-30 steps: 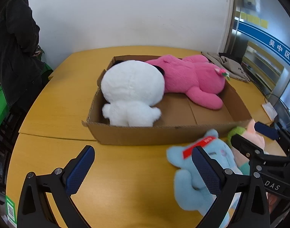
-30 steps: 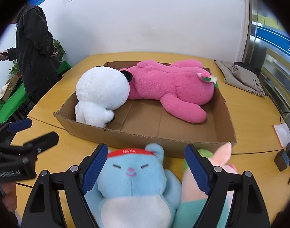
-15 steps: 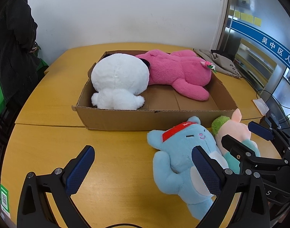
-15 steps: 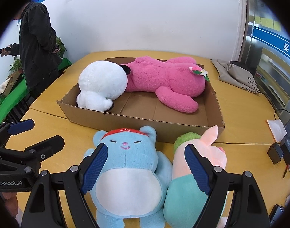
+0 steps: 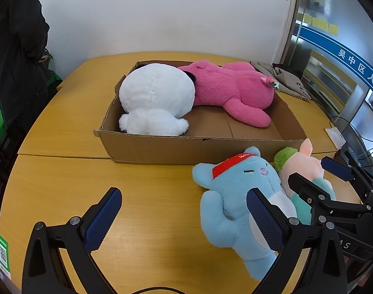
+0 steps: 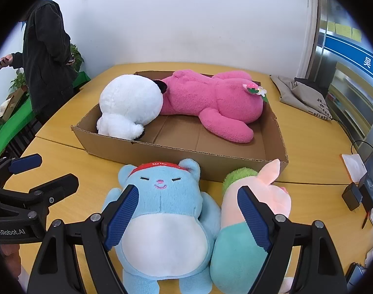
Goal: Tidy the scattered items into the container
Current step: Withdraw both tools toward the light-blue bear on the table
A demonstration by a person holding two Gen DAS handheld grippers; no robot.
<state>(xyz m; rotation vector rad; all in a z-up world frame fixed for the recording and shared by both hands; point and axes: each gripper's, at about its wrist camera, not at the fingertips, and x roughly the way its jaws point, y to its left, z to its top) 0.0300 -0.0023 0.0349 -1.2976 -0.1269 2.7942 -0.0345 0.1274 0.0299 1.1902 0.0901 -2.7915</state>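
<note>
A shallow cardboard box (image 5: pixel 162 147) (image 6: pixel 186 152) on the wooden table holds a white plush (image 5: pixel 157 98) (image 6: pixel 130 105) and a pink plush (image 5: pixel 233 90) (image 6: pixel 211 100). In front of the box lie a blue bear plush with a red headband (image 5: pixel 238 196) (image 6: pixel 164 208) and a pink-and-teal plush with green hair (image 5: pixel 304 169) (image 6: pixel 245 235). My left gripper (image 5: pixel 184 218) is open and empty over the table, left of the blue bear. My right gripper (image 6: pixel 186 215) is open above the two plushes, touching neither.
A person in black (image 6: pixel 47 56) stands at the table's far left. A grey cloth bag (image 6: pixel 301 93) lies at the back right. Cables, a small black box (image 6: pixel 350 196) and paper (image 6: pixel 353 164) lie on the right edge.
Both grippers have pulled back from the box and risen a little. The blue bear and pink-and-teal plush now show in full in front of the box. Both stay open.
</note>
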